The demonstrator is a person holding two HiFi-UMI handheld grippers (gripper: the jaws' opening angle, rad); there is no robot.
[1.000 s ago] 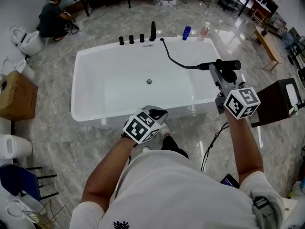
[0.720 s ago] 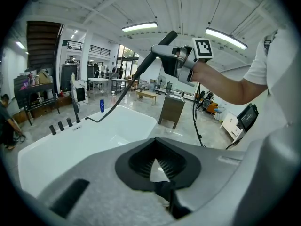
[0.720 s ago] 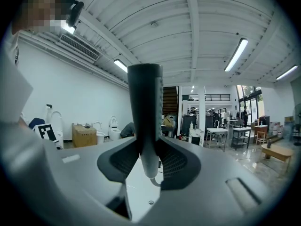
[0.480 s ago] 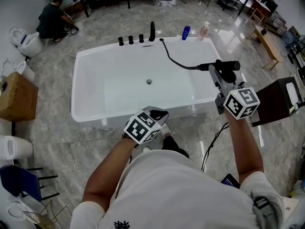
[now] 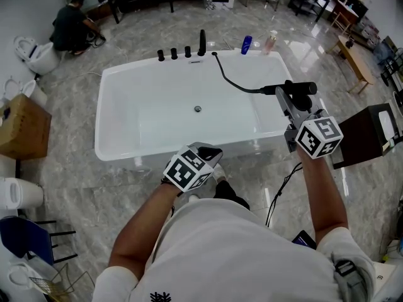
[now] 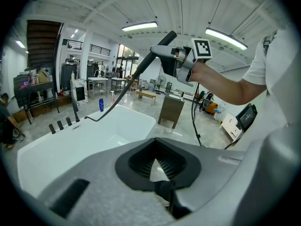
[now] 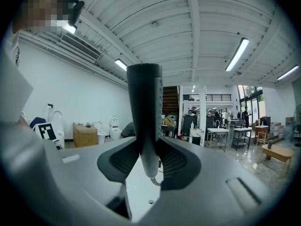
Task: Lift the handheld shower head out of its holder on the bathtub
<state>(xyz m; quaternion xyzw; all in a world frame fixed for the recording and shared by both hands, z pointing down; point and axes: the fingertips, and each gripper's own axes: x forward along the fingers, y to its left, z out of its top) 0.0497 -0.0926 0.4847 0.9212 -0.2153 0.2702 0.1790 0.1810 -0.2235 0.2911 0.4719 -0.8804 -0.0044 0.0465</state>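
Person wears a white T-shirt with short sleeves and a small dark print on the front. A grey strap with a buckle lies on the right shoulder.

The left gripper and right gripper each have a matte grey shell and black ribbed pads. Each carries a white cube with black square markers. A black cable runs from the right gripper.

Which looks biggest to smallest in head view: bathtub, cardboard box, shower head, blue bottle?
1. bathtub
2. cardboard box
3. shower head, though it is held up nearer the camera, so this rank is unsure
4. blue bottle
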